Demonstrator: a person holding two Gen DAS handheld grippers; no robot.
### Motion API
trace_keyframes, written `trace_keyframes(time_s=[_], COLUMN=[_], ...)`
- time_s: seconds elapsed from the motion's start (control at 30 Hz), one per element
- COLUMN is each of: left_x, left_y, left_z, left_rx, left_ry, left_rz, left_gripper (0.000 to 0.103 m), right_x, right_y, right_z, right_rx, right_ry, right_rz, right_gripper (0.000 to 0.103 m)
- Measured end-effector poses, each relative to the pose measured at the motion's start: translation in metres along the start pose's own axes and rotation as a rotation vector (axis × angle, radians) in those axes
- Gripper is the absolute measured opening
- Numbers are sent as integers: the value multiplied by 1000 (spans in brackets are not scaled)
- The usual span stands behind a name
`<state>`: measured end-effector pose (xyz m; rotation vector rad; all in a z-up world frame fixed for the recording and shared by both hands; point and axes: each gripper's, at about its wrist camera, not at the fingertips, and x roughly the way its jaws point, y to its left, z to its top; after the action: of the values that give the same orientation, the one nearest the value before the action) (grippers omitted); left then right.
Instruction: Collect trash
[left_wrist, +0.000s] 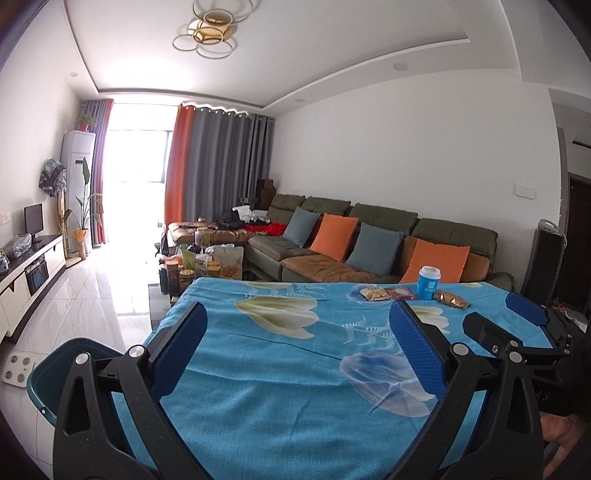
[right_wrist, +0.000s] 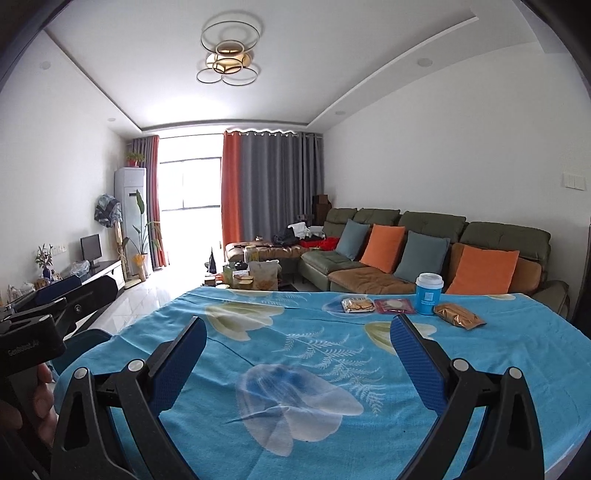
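Both the left hand-held gripper (left_wrist: 295, 345) and the right hand-held gripper (right_wrist: 297, 360) are wide, empty. Cup (right_wrist: 428, 293) and three wrappers (right_wrist: 458, 315) sit on the far tabletop (right_wrist: 258, 369); bin (left_wrist: 55, 373) stands at left. Reach required.

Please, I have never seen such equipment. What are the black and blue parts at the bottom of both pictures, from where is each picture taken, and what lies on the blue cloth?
Each picture comes from a camera mounted on a hand-held gripper, looking forward along its two blue-padded jaws. One shows the left gripper, the other the right gripper. A person holds one in each hand. Both stand open and hold nothing.

Under them is a table with a blue flowered cloth. At its far side lie a clear biscuit packet, a red wrapper, a blue cup with a white lid standing upright, and a gold-brown packet. A teal bin is by the table's left edge.
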<state>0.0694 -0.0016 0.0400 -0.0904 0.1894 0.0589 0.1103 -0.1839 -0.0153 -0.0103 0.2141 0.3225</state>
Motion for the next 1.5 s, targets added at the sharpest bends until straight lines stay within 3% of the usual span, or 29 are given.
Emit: trace_keyframes(time_s=[0.57, 1.13, 1.5], left_x=[-45, -50, -44], left_y=[6, 5, 6], left_z=[4, -1, -8], left_rx=[20, 34, 29], left_ry=[-126, -112, -72], left_rz=[13, 11, 29], left_gripper=[97, 97, 97], right_x=[-23, -38, -30], right_y=[12, 14, 13], right_z=[-4, -9, -13], right_rx=[-11, -9, -1], right_ry=[-40, -98, -48], right_rz=[-8, -46, -37], right_gripper=[96, 96, 96])
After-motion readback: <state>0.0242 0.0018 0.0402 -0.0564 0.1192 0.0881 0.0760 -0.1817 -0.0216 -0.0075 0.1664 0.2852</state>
